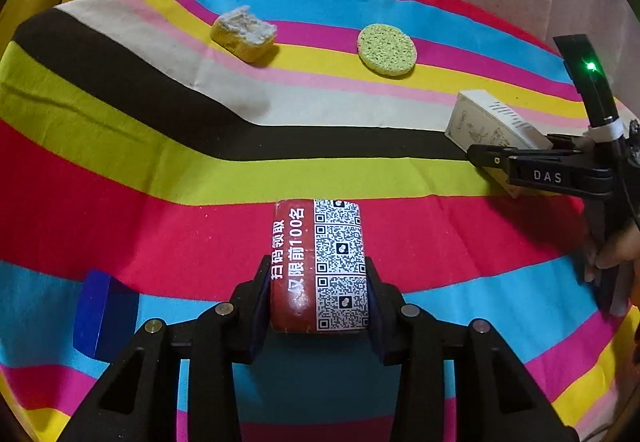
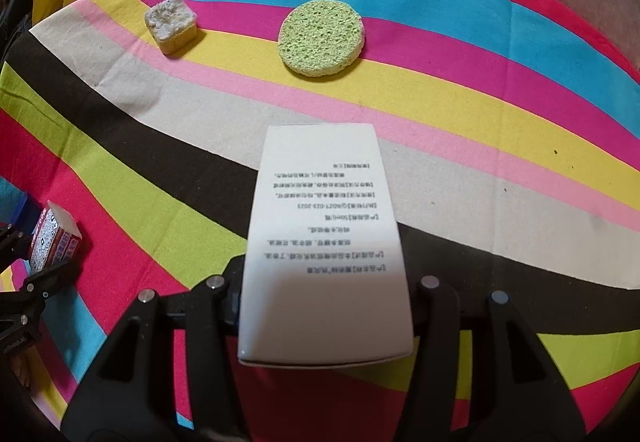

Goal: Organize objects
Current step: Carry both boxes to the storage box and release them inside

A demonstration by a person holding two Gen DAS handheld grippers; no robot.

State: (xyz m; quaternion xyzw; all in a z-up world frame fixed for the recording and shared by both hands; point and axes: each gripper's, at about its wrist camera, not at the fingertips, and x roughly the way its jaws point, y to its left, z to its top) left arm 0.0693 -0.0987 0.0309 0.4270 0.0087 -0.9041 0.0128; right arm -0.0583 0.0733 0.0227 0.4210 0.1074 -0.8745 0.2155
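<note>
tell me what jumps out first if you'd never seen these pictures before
The loud striped cloth fills both views. Each gripper is clamped on a box: the left gripper holds a red box with a QR code low in its view, and the right gripper holds a white box with printed text. Far across the cloth lie a round green sponge and, to its left, a yellow sponge block.

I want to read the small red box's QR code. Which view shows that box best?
The left wrist view: the red box sits centred and close between the left gripper fingers, QR face up. In the right wrist view it is small at the left edge, seen obliquely, its code too small to read.
</note>
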